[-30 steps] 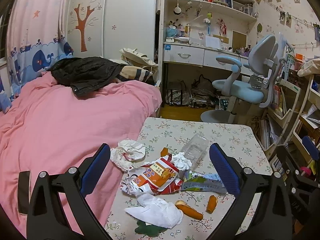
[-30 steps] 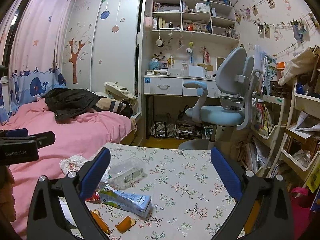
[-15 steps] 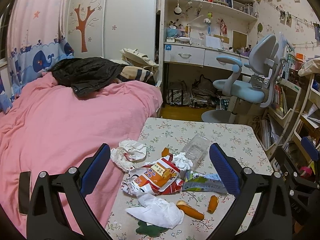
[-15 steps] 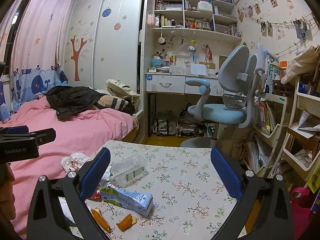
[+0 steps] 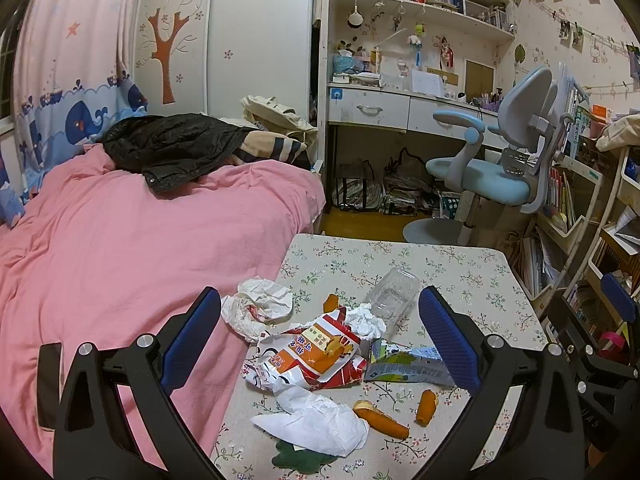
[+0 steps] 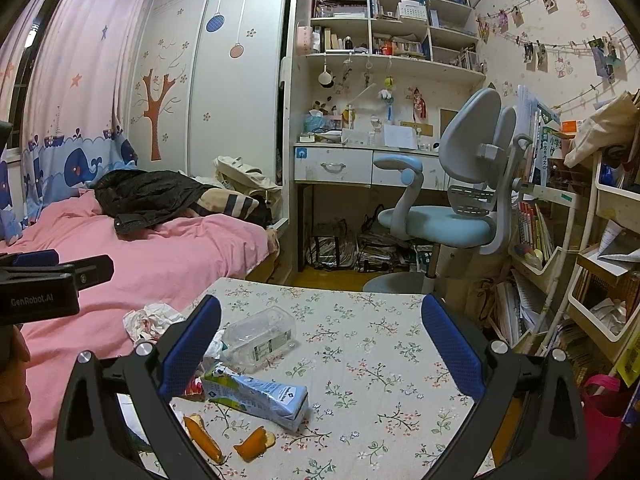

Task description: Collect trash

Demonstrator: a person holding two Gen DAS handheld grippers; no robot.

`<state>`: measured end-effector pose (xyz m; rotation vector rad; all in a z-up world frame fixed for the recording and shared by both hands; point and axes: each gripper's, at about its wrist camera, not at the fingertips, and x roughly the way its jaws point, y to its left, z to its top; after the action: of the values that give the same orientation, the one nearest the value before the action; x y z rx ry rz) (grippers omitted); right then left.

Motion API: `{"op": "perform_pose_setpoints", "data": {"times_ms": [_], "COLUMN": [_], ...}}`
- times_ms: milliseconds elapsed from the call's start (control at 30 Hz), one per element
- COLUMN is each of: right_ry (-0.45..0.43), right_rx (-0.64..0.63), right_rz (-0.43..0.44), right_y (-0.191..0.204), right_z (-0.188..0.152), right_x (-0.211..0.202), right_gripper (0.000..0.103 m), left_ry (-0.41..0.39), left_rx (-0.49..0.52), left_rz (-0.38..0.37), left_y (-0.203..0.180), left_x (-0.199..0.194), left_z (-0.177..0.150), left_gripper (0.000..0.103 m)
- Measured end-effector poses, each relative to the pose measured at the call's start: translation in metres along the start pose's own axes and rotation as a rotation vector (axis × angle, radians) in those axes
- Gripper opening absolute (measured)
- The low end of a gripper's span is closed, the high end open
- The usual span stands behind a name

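Observation:
Trash lies on the floral table (image 5: 460,272): a red and orange snack bag (image 5: 312,356), crumpled white paper (image 5: 256,308), a white tissue (image 5: 316,420), a clear plastic bottle (image 5: 394,294), a blue-green drink carton (image 5: 408,366) and orange peel pieces (image 5: 380,418). My left gripper (image 5: 320,332) is open above the pile, holding nothing. My right gripper (image 6: 320,344) is open and empty over the table's right part; the bottle (image 6: 260,338), the carton (image 6: 256,396) and peels (image 6: 254,444) lie to its lower left.
A pink bed (image 5: 120,240) borders the table's left edge. A blue desk chair (image 6: 452,208) and a desk (image 6: 360,164) stand behind the table. Bookshelves and bins (image 6: 592,280) crowd the right side. A pink bag (image 6: 604,412) sits low right.
The right gripper's view has risen and tilted slightly, so the table sits lower in it. The left gripper has barely moved. Both stay open.

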<state>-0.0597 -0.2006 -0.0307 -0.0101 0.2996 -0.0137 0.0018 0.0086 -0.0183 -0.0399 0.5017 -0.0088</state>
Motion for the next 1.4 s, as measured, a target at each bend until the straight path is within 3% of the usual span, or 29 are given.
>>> {"op": "perform_pose_setpoints", "data": {"times_ms": [1133,1267,1400], "right_ry": [0.041,0.087,0.190], "right_rx": [-0.005,-0.005,0.011], "right_rz": [0.034,0.040,0.037], "right_y": [-0.001,-0.002,-0.009], "right_z": [-0.002,-0.005,-0.015], "right_x": [0.006,0.013,0.029], "right_gripper": [0.097,0.097,0.097], "left_ry": [0.006,0.008,0.024], "left_rx": [0.002,0.011,0.034], "left_rz": [0.001,-0.001,0.042], "left_y": [0.001,0.002,0.018], "left_x": [0.000,0.001,0.006], "left_z": [0.000,0.000,-0.001], "left_gripper": [0.096,0.096,0.096]}}
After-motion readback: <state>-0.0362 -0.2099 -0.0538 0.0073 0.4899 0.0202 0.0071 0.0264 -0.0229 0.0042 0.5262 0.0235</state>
